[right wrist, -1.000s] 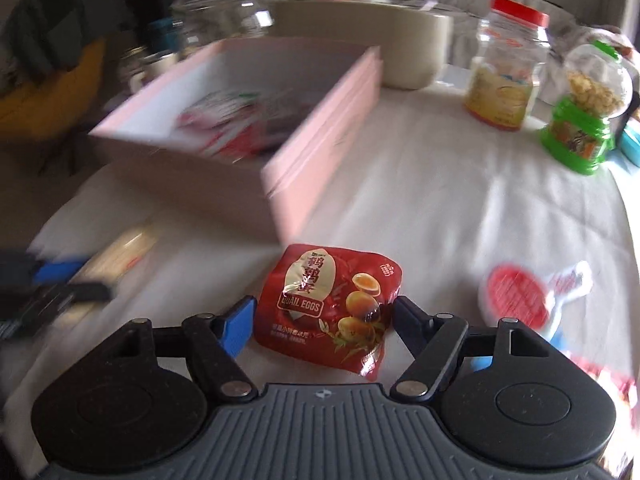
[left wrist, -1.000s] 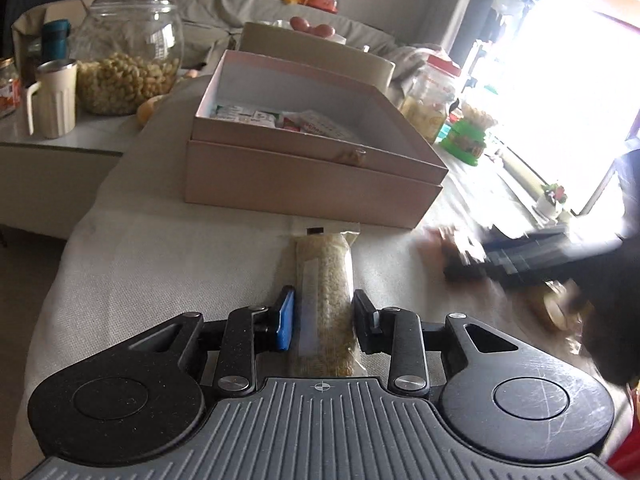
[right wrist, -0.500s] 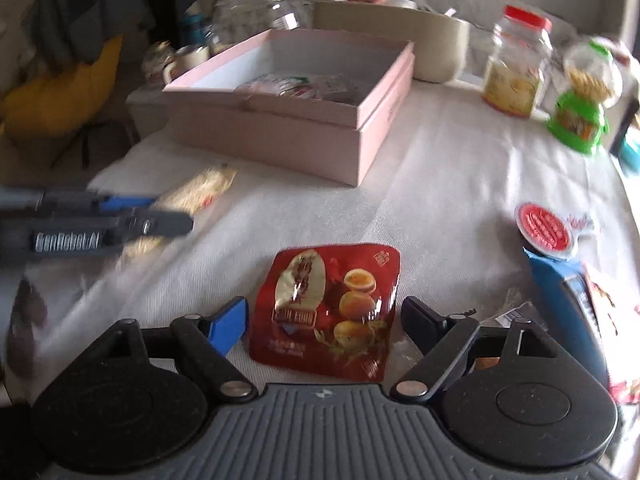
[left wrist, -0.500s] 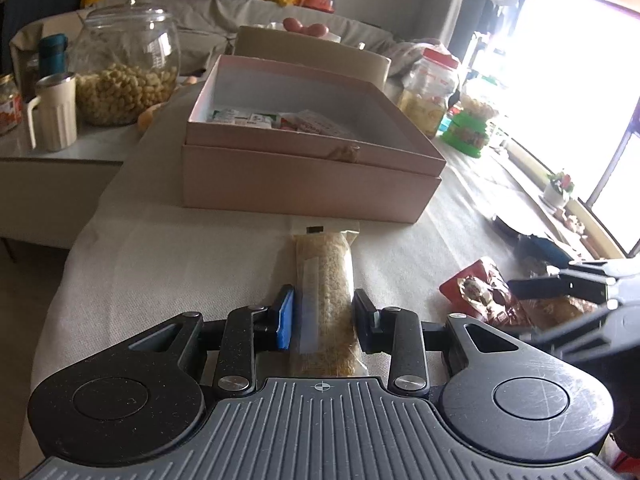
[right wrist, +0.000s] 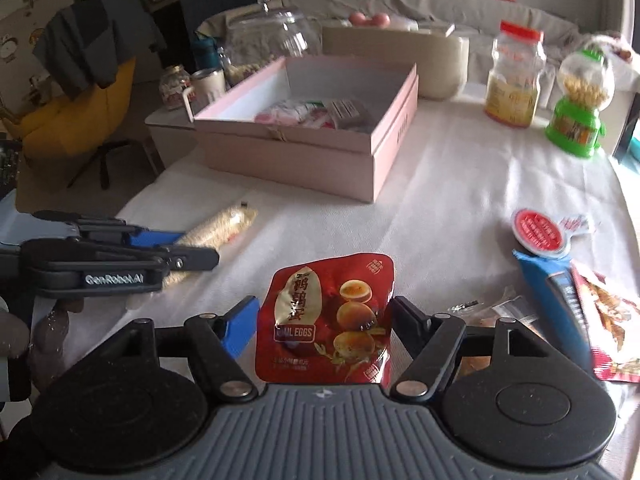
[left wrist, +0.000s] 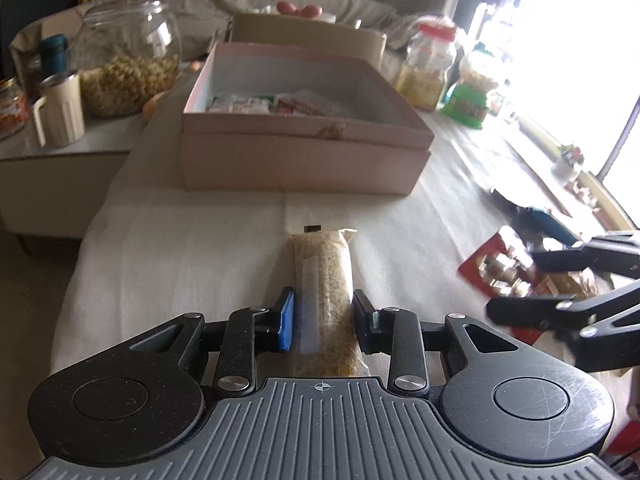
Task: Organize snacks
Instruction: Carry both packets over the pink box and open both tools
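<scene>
Since a second ago our quail egg packet [right wrist: 326, 316] has come up off the table [right wrist: 440, 184] and now stands tilted up between the right tongs [right wrist: 325, 318], whose fingers pinch its two edges. We keep the left tongs [left wrist: 323, 320] pressed on the long clear grain bar packet [left wrist: 324, 280], which lies lengthwise on the white cloth, pointing at the pink box [left wrist: 304, 152] just beyond it. That box is open and already carries several small packets along its far side. To our right on the table lie a round red-lidded cup [right wrist: 538, 232] and a blue packet [right wrist: 554, 300]. Behind the box stand a red-capped jar [right wrist: 514, 80] and a green dispenser [right wrist: 580, 108], with a big glass jar [left wrist: 128, 68] off to the left.
</scene>
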Tool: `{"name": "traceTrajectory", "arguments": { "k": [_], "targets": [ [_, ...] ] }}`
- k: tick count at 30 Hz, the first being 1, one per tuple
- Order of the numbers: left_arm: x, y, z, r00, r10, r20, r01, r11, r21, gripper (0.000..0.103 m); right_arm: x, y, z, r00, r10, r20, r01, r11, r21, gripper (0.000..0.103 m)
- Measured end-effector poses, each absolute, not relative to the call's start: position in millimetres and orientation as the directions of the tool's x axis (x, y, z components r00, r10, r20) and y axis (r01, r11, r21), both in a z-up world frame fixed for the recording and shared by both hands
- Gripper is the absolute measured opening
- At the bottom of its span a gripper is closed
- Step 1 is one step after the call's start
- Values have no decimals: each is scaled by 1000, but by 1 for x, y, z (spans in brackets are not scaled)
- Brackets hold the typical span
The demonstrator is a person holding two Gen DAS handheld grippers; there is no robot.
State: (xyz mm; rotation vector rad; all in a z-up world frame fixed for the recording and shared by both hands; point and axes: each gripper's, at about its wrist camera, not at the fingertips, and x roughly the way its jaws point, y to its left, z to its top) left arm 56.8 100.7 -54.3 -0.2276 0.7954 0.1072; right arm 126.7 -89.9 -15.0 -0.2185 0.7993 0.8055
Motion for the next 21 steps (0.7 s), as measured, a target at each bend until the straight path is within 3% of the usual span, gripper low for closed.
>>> {"name": "traceTrajectory", "arguments": {
  "k": [3, 7, 10, 13, 17, 19, 21],
  "targets": [
    [50, 92, -49, 665, 38, -746, -190, 974, -119, 35, 117, -96, -4, 449, 566, -692, -720, 687, 94, 73],
    [30, 90, -40, 693, -29, -720, -159, 968, -192, 34, 106, -101, 14, 484, 579, -656, -730, 681, 63, 73],
    [16, 91, -12, 752, -28, -659, -138, 970, -199, 34, 103, -104, 44, 533, 600, -596, -736, 677, 23, 73],
    [16, 104, 43, 839, -5, -545, -112, 977, -181, 34, 113, -102, 98, 612, 628, -482, -718, 696, -5, 73],
    [50, 138, 105, 908, -35, -418, -83, 962, -262, 35, 152, -92, 166, 701, 630, -334, -668, 744, 2, 73],
    [84, 155, 112, 904, -60, -423, -86, 944, -319, 35, 175, -83, 180, 750, 592, -294, -622, 783, -11, 73],
    [121, 170, 100, 887, -57, -458, -117, 932, -343, 34, 202, -74, 180, 768, 560, -311, -586, 810, 10, 73]
  ]
}}
